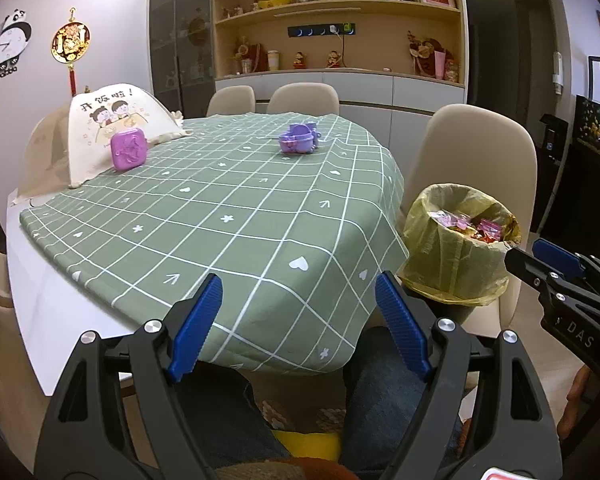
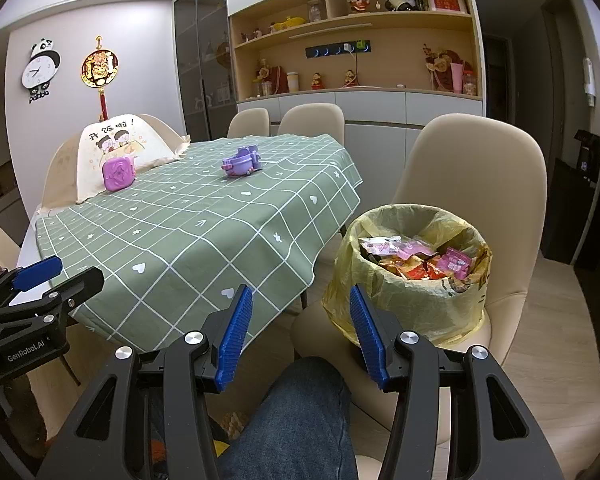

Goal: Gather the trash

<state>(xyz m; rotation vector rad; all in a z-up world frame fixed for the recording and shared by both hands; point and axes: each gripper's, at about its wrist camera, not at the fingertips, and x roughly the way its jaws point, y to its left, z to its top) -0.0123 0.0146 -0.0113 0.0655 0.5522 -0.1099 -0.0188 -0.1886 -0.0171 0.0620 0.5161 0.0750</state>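
Table (image 1: 28, 280): white top, draped in a sage-green cloth (image 1: 228, 208) printed with a white grid, hearts, arrows and flowers; soft folds at the near corner.

Chairs: cream, smooth moulded shells. One (image 2: 480, 176) stands beside the table's right edge and bears the bin on its seat.

Food cover (image 1: 100, 128): cream fabric dome with cartoon print, at the table's far left corner.

Trash bin (image 2: 412, 280): round, lined with a crinkled translucent yellow bag folded over the rim. Filled near the top with glossy wrappers (image 2: 416, 260) in pink, red and orange.

Left gripper (image 1: 296, 320): black angular arms, blue ribbed pads, jaws standing wide with nothing between them, hovering over the near table edge.

Right gripper (image 2: 300, 328): same build, jaws parted and empty, between the table's corner and the bin.

Purple box (image 1: 128, 150): square, rounded corners, embossed lid, glossy plastic, just before the food cover.

Purple toy (image 1: 300, 140): moulded plastic, irregular shape, toward the table's far middle.
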